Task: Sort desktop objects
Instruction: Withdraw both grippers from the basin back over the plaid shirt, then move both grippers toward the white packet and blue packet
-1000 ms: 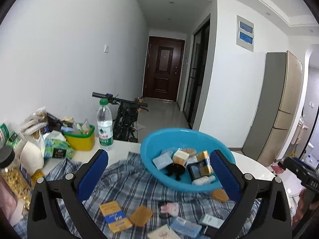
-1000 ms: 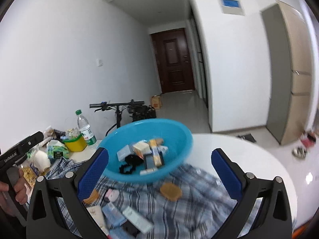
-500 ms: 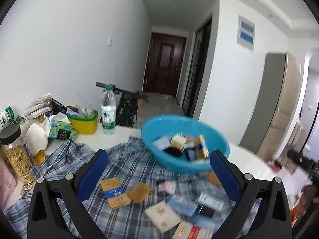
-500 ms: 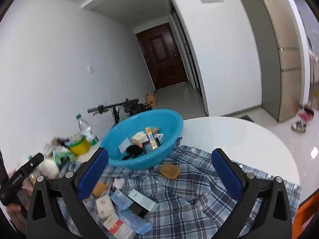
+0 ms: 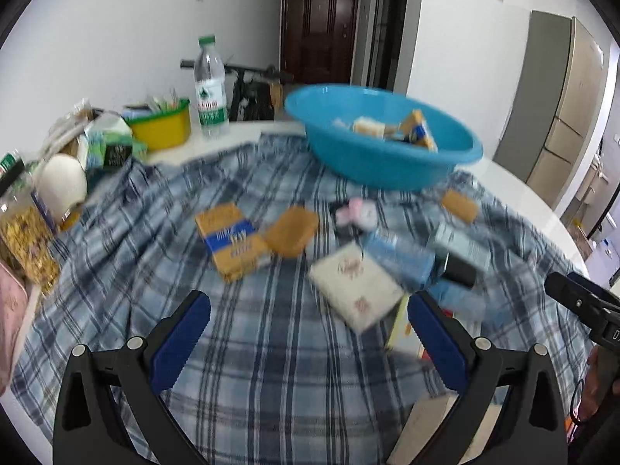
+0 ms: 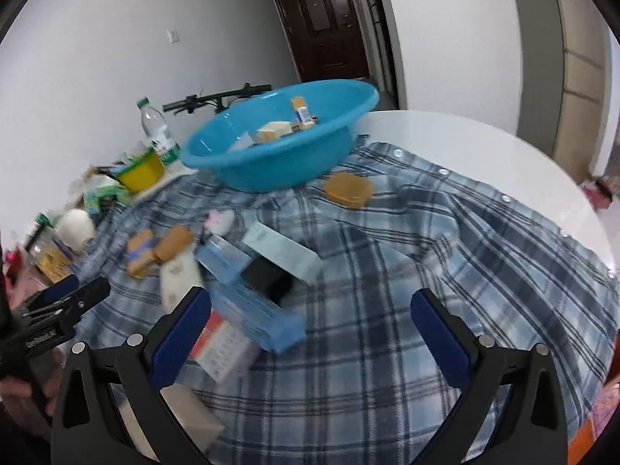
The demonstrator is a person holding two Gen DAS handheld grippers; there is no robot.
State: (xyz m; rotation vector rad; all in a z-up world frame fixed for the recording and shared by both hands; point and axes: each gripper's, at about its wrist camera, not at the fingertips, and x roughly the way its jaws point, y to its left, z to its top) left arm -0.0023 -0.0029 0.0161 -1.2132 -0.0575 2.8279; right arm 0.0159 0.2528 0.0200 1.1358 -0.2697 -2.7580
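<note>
A blue basin (image 5: 387,155) with several small boxes in it stands at the far side of a plaid cloth (image 5: 252,348); it also shows in the right wrist view (image 6: 271,155). Loose items lie on the cloth: a yellow-blue box (image 5: 230,240), a tan pad (image 5: 290,230), a white packet (image 5: 356,285), light blue boxes (image 6: 255,316), a black box (image 6: 263,273) and a second tan pad (image 6: 348,190). My left gripper (image 5: 308,339) is open and empty above the cloth. My right gripper (image 6: 310,333) is open and empty, near the blue boxes.
A water bottle (image 5: 209,89), a yellow tub (image 5: 162,126), tissue packs (image 5: 110,145) and a jar (image 5: 21,228) stand along the left. The white round table's edge (image 6: 542,170) curves on the right. The other gripper shows at each view's side (image 6: 50,314).
Both grippers have tilted down and come closer to the table; the loose items on the cloth now fill the views and the basin sits farther back.
</note>
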